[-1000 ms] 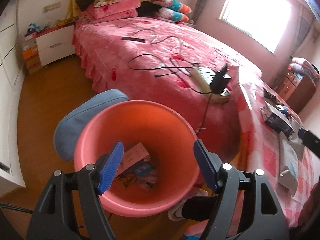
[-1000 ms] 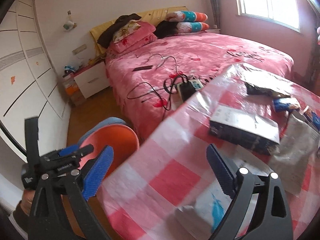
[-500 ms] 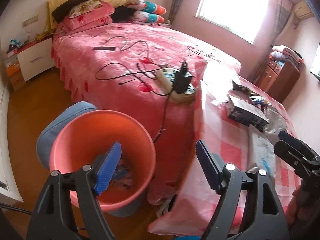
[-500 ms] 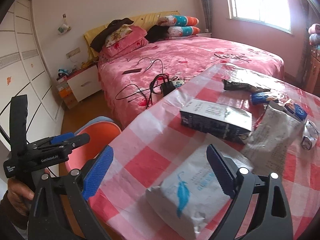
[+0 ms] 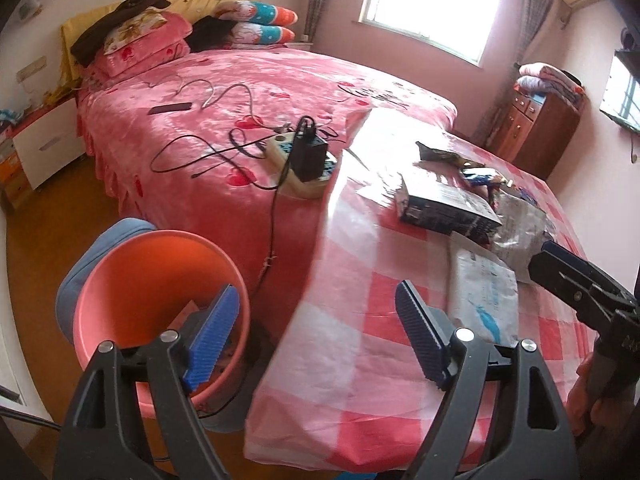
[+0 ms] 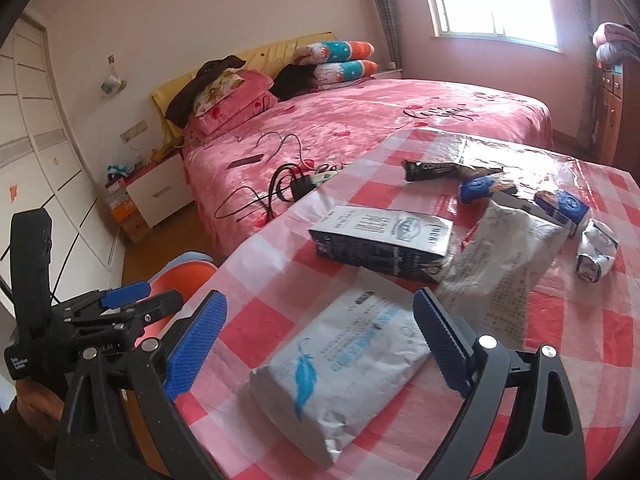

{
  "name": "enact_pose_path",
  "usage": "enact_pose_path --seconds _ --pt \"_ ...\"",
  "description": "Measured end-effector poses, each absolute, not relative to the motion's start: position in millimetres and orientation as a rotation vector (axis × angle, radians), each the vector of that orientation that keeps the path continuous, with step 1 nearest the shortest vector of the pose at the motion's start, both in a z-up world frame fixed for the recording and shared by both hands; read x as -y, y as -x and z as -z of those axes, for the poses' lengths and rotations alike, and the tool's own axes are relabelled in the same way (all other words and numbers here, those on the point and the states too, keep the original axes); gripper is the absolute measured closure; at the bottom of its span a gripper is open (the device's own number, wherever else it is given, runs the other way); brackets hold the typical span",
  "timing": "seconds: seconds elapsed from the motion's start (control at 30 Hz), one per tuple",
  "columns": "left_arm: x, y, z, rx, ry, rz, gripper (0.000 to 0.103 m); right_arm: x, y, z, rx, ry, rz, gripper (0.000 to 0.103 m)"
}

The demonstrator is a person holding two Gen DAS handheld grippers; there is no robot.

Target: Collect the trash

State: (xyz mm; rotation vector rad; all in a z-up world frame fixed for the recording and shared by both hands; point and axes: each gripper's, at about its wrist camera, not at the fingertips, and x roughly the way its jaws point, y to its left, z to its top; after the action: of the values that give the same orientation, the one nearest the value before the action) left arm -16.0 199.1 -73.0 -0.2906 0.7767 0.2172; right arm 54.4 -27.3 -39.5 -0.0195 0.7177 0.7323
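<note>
A pink trash bucket [image 5: 132, 264] stands on the floor left of the table, with some trash inside. My left gripper [image 5: 316, 332] is open and empty, over the table's left edge beside the bucket. My right gripper [image 6: 320, 344] is open and empty, just above a white mailer bag with a blue feather [image 6: 340, 372], which also shows in the left wrist view [image 5: 484, 296]. Behind it lie a dark carton [image 6: 380, 244], a crumpled grey bag [image 6: 504, 264], a black wrapper [image 6: 436, 169] and small blue-and-white wrappers [image 6: 560, 204].
The table has a pink checked plastic cloth [image 6: 560, 360]. A pink bed [image 5: 256, 120] stands behind it, with a power strip and charger [image 5: 304, 160], cables and a remote on it. A white nightstand [image 6: 156, 192] and a brown dresser [image 5: 536, 132] stand by the walls.
My left gripper has swung right, from over the bucket to the table's edge. My right gripper has moved in over the table toward the white mailer bag.
</note>
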Motion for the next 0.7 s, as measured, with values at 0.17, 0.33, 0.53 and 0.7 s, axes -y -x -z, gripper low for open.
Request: enact_pose_path --seconds 0.17,0.33,0.53,0.7 --pt "-186 10 73 -0.789 0.27 -0.2 0.022 39 -59 38 -0.712 -0.002 -0.721 0.01" --pt "-171 3 70 -0.796 0.248 -0.183 0.022 53 -65 38 -0.71 -0.026 -0.704 0.01" --pt "-153 -9 65 -0.802 0.223 -0.147 0.022 74 -75 37 -0.707 -0.059 -0.669 0.01" --pt "-132 -24 57 -0.799 0.196 -0.093 0.022 95 -87 37 -0.707 -0.087 -0.625 0.01"
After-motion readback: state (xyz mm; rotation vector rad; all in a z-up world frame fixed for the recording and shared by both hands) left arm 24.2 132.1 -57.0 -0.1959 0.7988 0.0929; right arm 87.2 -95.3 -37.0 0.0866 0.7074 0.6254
